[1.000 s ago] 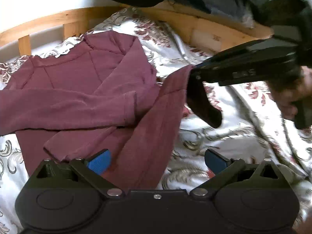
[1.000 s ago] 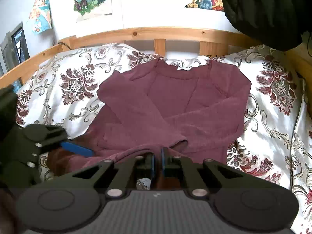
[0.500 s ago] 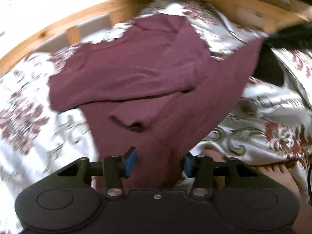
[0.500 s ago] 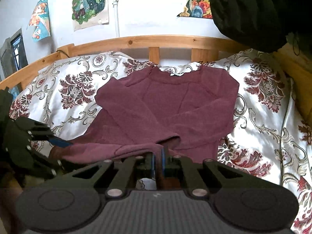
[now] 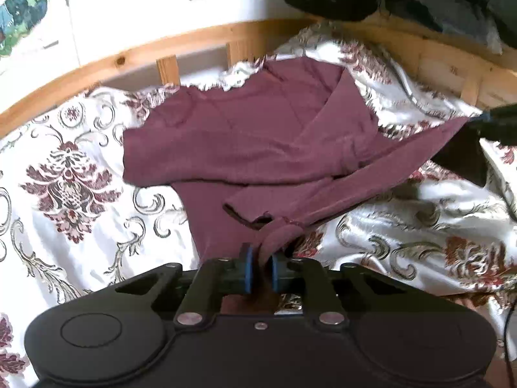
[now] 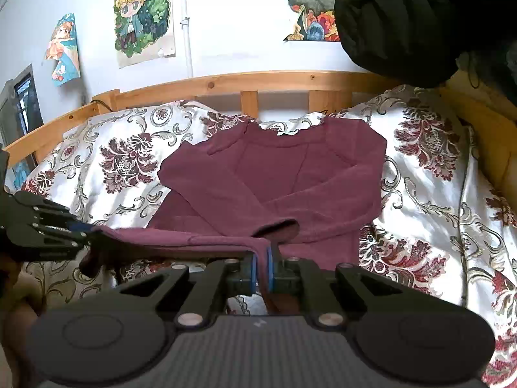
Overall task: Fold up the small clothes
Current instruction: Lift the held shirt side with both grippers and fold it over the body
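On floral bedding (image 6: 429, 194), sweater (image 6: 284, 177) collar faces headboard (image 6: 245, 79).

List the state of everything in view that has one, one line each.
Left gripper: shut on the shirt's hem.
Right gripper: shut on the hem's other corner.
Shirt: on the bed, sleeves folded across the chest, hem lifted and stretched between the grippers.
Bedspread: spread, wrinkled.
Black garment: draped over the bed rail.
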Available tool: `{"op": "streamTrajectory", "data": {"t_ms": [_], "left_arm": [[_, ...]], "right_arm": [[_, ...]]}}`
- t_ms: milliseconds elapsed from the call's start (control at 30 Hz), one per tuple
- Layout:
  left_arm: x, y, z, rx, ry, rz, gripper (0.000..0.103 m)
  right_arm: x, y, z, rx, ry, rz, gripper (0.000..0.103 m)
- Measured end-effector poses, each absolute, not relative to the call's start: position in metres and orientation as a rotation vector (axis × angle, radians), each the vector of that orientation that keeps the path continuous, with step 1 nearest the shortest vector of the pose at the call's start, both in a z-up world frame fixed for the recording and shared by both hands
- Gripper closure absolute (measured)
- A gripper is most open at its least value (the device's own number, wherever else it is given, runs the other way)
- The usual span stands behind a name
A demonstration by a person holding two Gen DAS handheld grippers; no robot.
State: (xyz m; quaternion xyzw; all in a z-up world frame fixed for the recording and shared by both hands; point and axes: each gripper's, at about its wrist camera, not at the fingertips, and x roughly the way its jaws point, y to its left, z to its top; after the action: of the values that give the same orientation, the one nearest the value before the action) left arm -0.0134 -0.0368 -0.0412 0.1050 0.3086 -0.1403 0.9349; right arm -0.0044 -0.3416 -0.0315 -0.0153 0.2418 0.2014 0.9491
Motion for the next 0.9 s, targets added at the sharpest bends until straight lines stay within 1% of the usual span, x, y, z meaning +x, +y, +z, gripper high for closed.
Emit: {"op": "streamTrajectory", "data": {"t_ms": [267, 533, 700, 900], "left_arm": [[-0.054, -0.035, -0.025, 0.219, 0.527, -0.303, 0.095], [-0.1, -0.029, -0.015, 0.211, 0.537, -0.357, 0.095], [-0.1, -0.033, -0.013, 0.2, 0.556, -0.395, 0.094], [-0.078, -0.031, 0.001, 0.23, 0.555, -0.418, 0.094]], "right_arm": [[-0.037, -0.348, -0.026, -0.033, 0.463, 0.428, 0.097], [-0.082, -0.355, -0.028, -0.028, 0.534, 0.499, 0.097], [-0.099, -0.357, -0.035, -0.041, 0.576, 0.482, 0.097], [-0.082, -0.359, -0.022, -0.073, 0.543, 0.474, 0.097]]}}
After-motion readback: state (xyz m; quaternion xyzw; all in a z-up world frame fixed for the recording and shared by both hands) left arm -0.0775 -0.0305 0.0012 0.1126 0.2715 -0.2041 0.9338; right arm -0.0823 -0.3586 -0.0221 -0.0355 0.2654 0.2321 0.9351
